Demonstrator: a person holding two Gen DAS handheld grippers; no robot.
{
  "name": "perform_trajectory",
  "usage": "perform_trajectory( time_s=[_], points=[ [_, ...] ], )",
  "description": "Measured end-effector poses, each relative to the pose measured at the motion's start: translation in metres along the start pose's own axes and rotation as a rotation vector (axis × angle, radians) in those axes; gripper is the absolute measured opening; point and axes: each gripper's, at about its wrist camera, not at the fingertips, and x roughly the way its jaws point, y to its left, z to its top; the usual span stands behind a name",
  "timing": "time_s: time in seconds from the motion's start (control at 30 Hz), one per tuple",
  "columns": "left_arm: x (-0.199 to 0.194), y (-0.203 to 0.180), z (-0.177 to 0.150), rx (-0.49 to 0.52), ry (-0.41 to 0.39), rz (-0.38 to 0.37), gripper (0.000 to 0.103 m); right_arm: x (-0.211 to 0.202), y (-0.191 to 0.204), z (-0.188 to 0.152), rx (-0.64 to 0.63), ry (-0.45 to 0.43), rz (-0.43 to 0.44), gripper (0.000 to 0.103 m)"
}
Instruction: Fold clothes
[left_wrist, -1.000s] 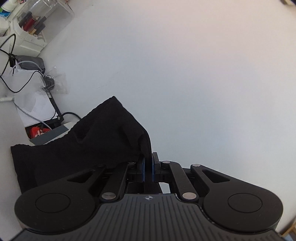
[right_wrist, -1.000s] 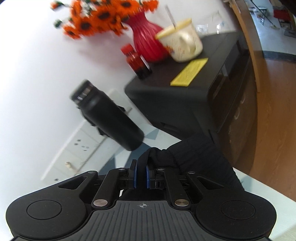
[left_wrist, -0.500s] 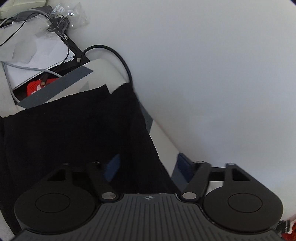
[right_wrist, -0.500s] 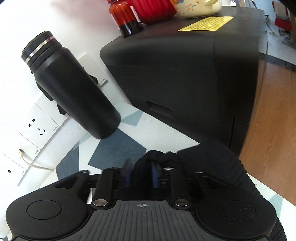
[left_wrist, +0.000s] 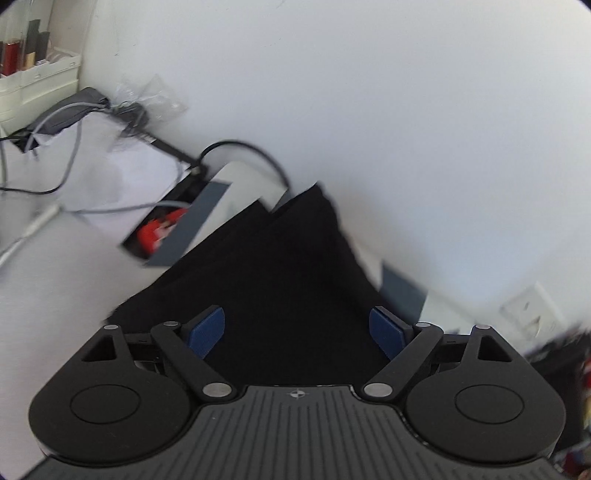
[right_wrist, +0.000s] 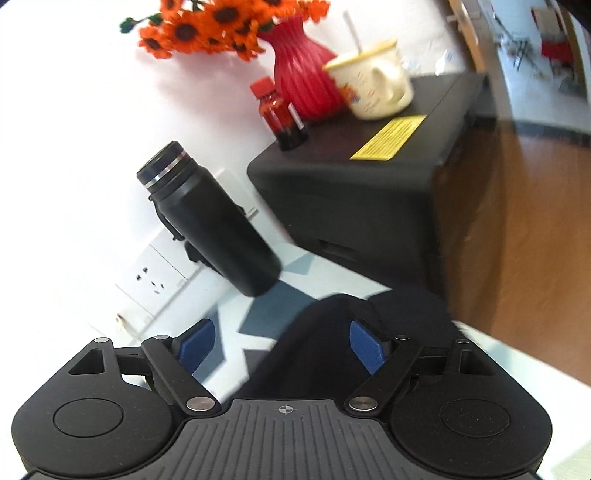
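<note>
A black garment (left_wrist: 280, 273) lies folded on the patterned table, its far corner pointing toward the white wall. My left gripper (left_wrist: 297, 326) hovers just above it, open wide, blue pads (left_wrist: 207, 328) apart and holding nothing. In the right wrist view the other end of the black garment (right_wrist: 317, 343) lies bunched on the table near the edge. My right gripper (right_wrist: 280, 345) is open over it, one blue pad (right_wrist: 365, 345) above the cloth and the other over the bare table; nothing is gripped.
A black bottle (right_wrist: 210, 221) stands by the wall sockets (right_wrist: 151, 278). A black cabinet (right_wrist: 369, 192) carries a red vase (right_wrist: 303, 81), a cream mug (right_wrist: 373, 81) and a small red bottle (right_wrist: 279, 114). Cables (left_wrist: 74, 155), papers and a red item (left_wrist: 162, 232) lie left of the garment.
Both grippers held the garment a second ago, then opened and let it go; the cloth now lies flat on the table. Both have pulled back and tilted up slightly.
</note>
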Motion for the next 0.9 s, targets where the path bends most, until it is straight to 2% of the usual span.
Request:
perform_trajectory(
  time_s=[0.2, 0.27, 0.37, 0.5, 0.63, 0.77, 0.83, 0.9],
  points=[
    [-0.016, 0.034, -0.028, -0.041, 0.081, -0.071, 0.087, -0.089, -0.02, -0.015, 0.063, -0.083, -0.085, 0.078],
    [-0.012, 0.038, -0.035, -0.018, 0.099, -0.077, 0.087, -0.107, -0.028, -0.031, 0.069, -0.072, -0.096, 0.079],
    [0.0, 0.048, -0.037, -0.05, 0.072, -0.063, 0.087, -0.128, -0.04, -0.059, 0.084, -0.035, -0.11, 0.083],
    [0.014, 0.057, -0.035, -0.105, 0.037, -0.052, 0.087, -0.104, -0.028, -0.131, 0.124, 0.167, -0.088, 0.083],
    [0.027, 0.063, -0.033, -0.161, 0.005, -0.045, 0.087, -0.074, 0.026, -0.193, 0.043, 0.318, 0.003, 0.083],
    [0.04, 0.07, -0.031, -0.218, -0.027, -0.038, 0.087, -0.046, 0.072, -0.224, -0.024, 0.349, -0.008, 0.089],
    [0.043, 0.073, -0.031, -0.263, -0.057, -0.043, 0.087, -0.034, 0.087, -0.23, -0.059, 0.342, -0.05, 0.089],
    [0.045, 0.076, -0.032, -0.314, -0.084, -0.053, 0.087, -0.025, 0.097, -0.231, -0.093, 0.325, -0.093, 0.084]
  ],
)
